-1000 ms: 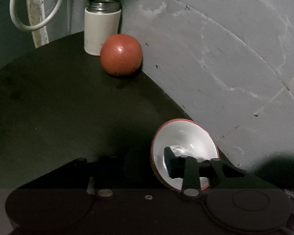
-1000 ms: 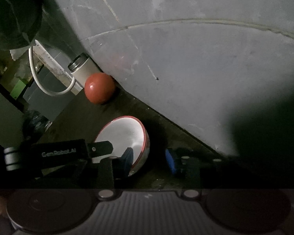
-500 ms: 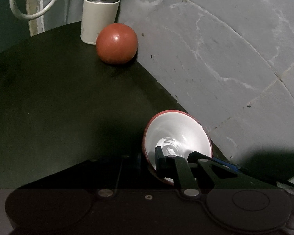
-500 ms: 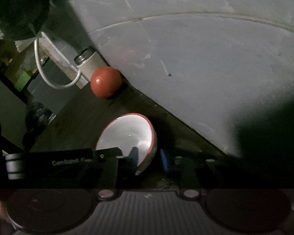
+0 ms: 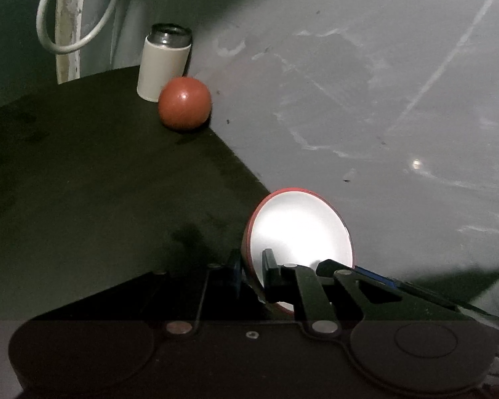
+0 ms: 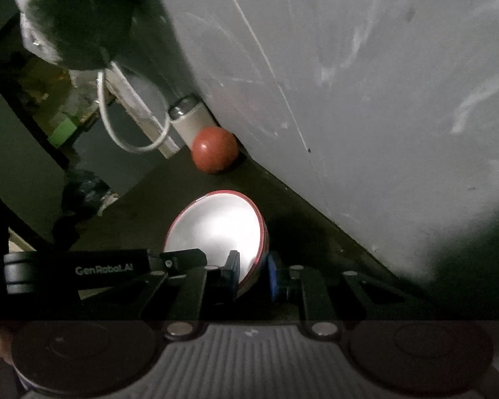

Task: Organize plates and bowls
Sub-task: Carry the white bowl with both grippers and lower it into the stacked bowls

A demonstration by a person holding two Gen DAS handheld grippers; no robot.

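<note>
A bowl (image 5: pixel 299 232), white inside with a red rim and red outside, is tilted on its side above the dark table (image 5: pixel 83 183) near the grey wall. My left gripper (image 5: pixel 251 276) is shut on its rim. In the right wrist view the same bowl (image 6: pixel 216 229) sits between my right gripper's (image 6: pixel 252 276) two fingers, which are shut on its rim on the opposite side. The left gripper's black body (image 6: pixel 83 269) shows at the left of that view.
A red ball-shaped object (image 5: pixel 184 103) and a white cylindrical container with a metal top (image 5: pixel 163 63) stand at the far end of the table by the wall (image 5: pixel 366 83). A white cable loop (image 5: pixel 80 10) hangs beyond the table edge.
My right gripper's fingers have closed from wide apart onto the bowl's rim. The bowl has tilted further upright and both grippers have shifted a little with it.
</note>
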